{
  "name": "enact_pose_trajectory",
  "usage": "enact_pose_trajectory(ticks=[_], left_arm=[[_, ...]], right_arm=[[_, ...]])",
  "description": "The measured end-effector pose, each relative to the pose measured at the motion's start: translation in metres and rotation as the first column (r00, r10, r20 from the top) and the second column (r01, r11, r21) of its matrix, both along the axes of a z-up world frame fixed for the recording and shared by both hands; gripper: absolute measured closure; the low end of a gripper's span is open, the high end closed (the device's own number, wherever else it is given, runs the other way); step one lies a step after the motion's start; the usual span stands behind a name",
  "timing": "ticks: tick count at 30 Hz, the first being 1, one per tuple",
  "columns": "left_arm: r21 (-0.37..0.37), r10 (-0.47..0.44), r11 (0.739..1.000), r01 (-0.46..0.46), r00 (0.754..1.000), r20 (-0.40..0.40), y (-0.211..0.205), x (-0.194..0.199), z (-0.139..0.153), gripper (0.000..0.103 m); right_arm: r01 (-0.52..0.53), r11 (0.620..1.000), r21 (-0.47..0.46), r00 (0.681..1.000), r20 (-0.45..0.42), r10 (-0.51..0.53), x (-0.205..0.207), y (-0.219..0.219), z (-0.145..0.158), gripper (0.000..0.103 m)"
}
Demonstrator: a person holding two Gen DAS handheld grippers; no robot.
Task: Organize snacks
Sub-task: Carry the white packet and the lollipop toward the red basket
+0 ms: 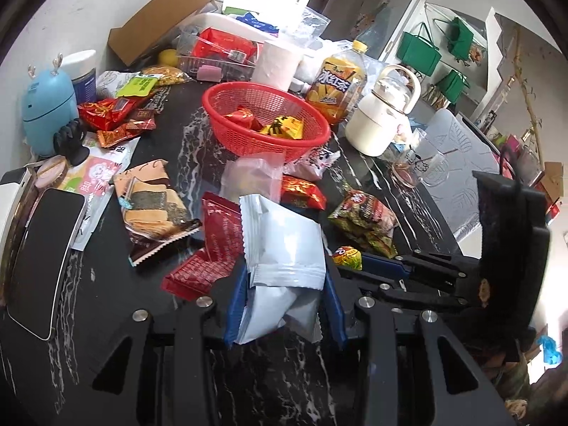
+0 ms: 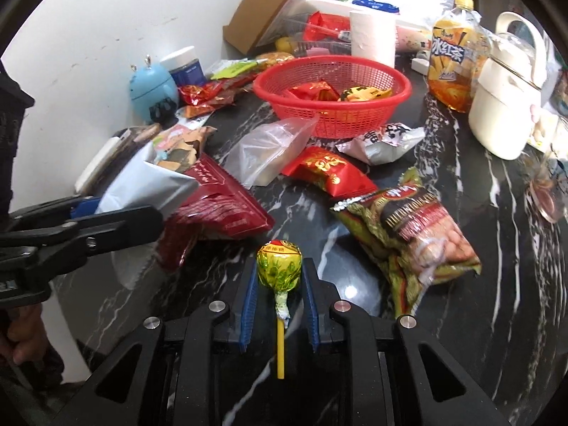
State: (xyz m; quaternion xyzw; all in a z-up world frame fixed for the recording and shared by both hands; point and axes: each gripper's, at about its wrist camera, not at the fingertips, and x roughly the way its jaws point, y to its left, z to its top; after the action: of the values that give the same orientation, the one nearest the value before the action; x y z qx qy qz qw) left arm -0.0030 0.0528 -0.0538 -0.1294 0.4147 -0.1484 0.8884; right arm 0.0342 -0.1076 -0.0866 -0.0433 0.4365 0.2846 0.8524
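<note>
My left gripper (image 1: pixel 284 284) is shut on a white foil pouch (image 1: pixel 284 241), held above the black marble table (image 1: pixel 106 284). That pouch (image 2: pixel 149 181) also shows at the left edge of the right wrist view. My right gripper (image 2: pixel 279 274) is shut on a lollipop (image 2: pixel 279 257) in a yellow-green wrapper, with its yellow stick pointing back between the fingers. A red mesh basket (image 1: pixel 248 142) stands farther back with a few red and yellow packets inside. Loose snacks lie between: a red packet (image 2: pixel 326 170), a green and red peanut bag (image 2: pixel 408 227) and a dark red packet (image 2: pixel 220 209).
A seaweed cracker pack (image 1: pixel 152 202) and a clear zip bag (image 1: pixel 255 177) lie near the basket. A tea bottle (image 1: pixel 337 85) and a cream kettle (image 1: pixel 380 120) stand to its right. A phone (image 1: pixel 42 259), a blue humidifier (image 1: pixel 46 106) and more red packets crowd the left.
</note>
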Motion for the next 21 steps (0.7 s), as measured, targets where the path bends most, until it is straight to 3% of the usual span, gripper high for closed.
enact_pose_trajectory(ticks=[21], left_arm=[[0.022,-0.108,0.994,0.107,0.993,0.054,-0.054,-0.039,0.022,0.064]], right_arm=[[0.002,0.994,0.108,0.997,0.083,-0.011,-0.075,-0.043,0.038,0.079]])
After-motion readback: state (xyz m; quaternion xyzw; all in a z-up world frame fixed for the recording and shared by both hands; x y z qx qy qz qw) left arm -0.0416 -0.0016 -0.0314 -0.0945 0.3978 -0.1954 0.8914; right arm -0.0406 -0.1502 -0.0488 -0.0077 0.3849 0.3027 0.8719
